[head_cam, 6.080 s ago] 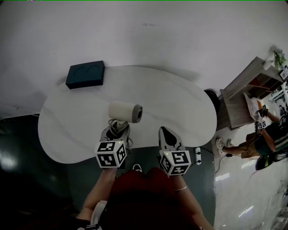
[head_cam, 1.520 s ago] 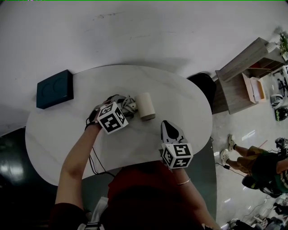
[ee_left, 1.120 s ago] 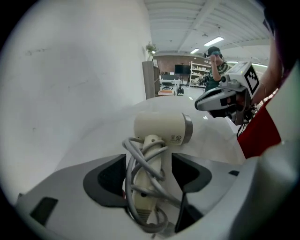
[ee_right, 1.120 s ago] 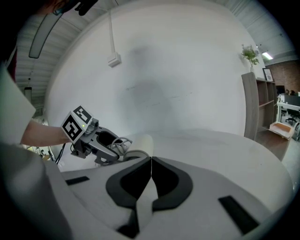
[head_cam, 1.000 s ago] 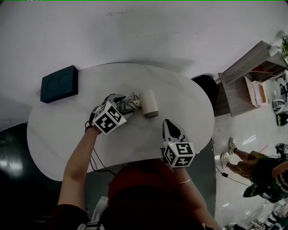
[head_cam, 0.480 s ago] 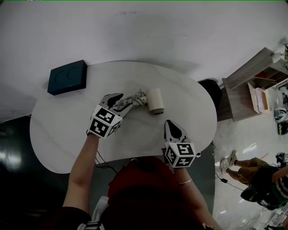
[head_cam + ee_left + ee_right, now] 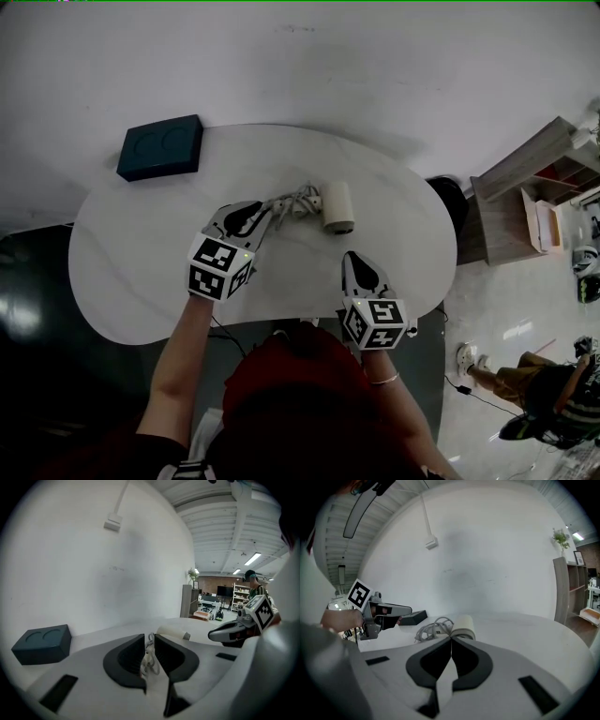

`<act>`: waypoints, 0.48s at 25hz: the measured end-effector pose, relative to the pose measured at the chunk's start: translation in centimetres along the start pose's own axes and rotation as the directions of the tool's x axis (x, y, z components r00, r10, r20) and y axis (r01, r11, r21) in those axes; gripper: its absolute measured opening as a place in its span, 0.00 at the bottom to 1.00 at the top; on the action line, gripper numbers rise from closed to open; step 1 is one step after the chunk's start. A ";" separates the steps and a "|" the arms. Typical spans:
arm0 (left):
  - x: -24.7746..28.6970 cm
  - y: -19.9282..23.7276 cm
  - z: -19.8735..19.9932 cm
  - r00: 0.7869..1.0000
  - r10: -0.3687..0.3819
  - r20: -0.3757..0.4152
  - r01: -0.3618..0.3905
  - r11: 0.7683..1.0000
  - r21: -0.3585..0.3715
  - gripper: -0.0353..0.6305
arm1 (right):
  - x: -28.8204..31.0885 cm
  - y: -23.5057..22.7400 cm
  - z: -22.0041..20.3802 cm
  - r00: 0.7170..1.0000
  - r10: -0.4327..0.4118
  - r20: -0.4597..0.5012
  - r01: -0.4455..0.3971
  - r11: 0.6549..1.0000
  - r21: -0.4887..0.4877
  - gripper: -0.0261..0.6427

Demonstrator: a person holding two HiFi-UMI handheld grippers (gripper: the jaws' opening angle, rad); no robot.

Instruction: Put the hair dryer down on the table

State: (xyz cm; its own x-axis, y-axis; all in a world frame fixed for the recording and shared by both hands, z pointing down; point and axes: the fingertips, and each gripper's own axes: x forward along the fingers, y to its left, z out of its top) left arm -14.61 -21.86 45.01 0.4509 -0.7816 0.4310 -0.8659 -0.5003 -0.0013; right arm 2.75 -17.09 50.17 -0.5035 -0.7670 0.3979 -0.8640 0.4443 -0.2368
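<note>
The hair dryer lies on its side on the white table. It is a bit right of the middle, about halfway between the far edge and the near edge. Its white cord is bunched up on its left side, touching it. The cord covers the handle, so the handle is hard to make out.

The left gripper sits just beside the cord. Its jaws are closing and only a thin gap is left. In the left gripper view the cord shows in that gap. I cannot tell if the pads touch it. In that view the right-hand jaw hides part of the dryer.

The right gripper is near the table's near edge, apart from the dryer. Its jaws are pressed together with nothing between them.

A dark box sits at the far left edge of the table. The person's arms and body hide part of the near edge. A wooden shelf is cut off by the right side of the head view.
</note>
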 end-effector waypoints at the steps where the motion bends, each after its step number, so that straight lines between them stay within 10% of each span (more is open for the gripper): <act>1: -0.5 0.0 0.0 1.000 0.010 0.011 -0.010 1.000 -0.010 0.17 | -0.1 0.2 0.0 1.000 0.002 0.001 -0.002 1.000 -0.003 0.06; 12: -5.9 -0.3 -2.6 0.993 0.110 0.049 -0.100 0.980 -0.171 0.10 | -1.4 2.8 0.5 0.999 0.024 0.022 -0.024 0.999 -0.037 0.06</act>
State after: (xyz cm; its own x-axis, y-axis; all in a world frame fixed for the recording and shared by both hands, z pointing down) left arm -17.53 -16.12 44.79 0.3631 -0.8492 0.3835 -0.9308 -0.3486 0.1096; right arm 1.07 -14.99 48.49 -0.5242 -0.7661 0.3719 -0.8514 0.4790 -0.2136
